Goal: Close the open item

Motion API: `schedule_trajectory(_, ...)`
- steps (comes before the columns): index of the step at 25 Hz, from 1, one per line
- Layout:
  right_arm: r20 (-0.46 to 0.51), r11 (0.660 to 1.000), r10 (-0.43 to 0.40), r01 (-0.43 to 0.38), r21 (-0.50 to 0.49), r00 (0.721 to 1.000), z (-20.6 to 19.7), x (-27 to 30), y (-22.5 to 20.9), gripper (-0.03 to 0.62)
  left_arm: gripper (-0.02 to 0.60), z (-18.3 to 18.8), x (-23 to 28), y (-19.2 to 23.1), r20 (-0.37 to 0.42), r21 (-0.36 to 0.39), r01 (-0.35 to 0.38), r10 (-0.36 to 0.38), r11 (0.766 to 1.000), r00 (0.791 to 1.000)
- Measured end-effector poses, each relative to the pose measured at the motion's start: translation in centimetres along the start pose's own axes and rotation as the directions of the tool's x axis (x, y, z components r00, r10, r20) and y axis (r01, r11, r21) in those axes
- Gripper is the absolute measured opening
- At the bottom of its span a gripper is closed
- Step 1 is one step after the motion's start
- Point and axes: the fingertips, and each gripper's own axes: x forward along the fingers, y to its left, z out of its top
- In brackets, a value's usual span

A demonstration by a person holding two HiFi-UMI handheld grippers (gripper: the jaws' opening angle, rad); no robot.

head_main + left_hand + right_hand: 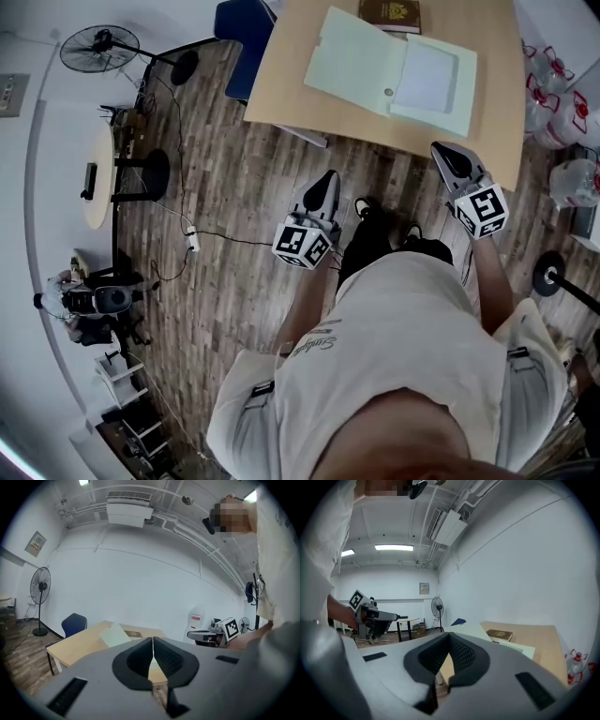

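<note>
Head view looks steeply down; both gripper views face the table (281, 98).

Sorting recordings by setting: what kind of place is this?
Probably an office or lab room: a wooden table bearing an open folder, a standing fan and a blue chair.

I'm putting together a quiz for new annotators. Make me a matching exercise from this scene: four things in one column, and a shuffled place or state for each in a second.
Column one
1. folder
2. brown book
3. blue chair
4. left gripper

Column two
A. shut, holding nothing, over the floor
B. lying open on the table
C. closed, at the table's far edge
D. standing at the table's corner

Pairs: 1-B, 2-C, 3-D, 4-A
</note>
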Motion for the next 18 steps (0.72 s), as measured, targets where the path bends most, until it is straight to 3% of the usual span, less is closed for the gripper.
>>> schedule_trajectory(3, -0.001, 1.000, 0.005, -0.005, -0.004, 1.000, -0.2, 2.5, 0.2, -0.005, 0.015, -0.8, 1.4, 1.8, -0.021, -0.007, 0.015, -0.015, 1.000, 1.000)
schedule_trajectory(7, -0.030, 1.000, 0.001, -0.001, 0.011, 1.000, -0.3, 4.6, -0.1, -0.005, 0.015, -1.1, 4.7, 3.5, -0.025, -0.071, 0.056, -0.058, 0.996, 0.998)
schedule_trajectory(14, -0.046, 0.999, -0.047, 0.046, -0.023, 0.998, 2.6, 9.3, -1.7, -0.005, 0.015, 3.1, 11.0, 6.9, 0.004, -0.021, 0.197, -0.197, 0.980, 0.980)
schedule_trajectory(18, -0.026, 0.991, -0.128, 0.127, -0.027, 0.991, 4.6, 12.5, -3.2, -0.005, 0.015, 4.2, 13.2, 9.4, -0.011, -0.013, 0.266, -0.266, 0.964, 0.964)
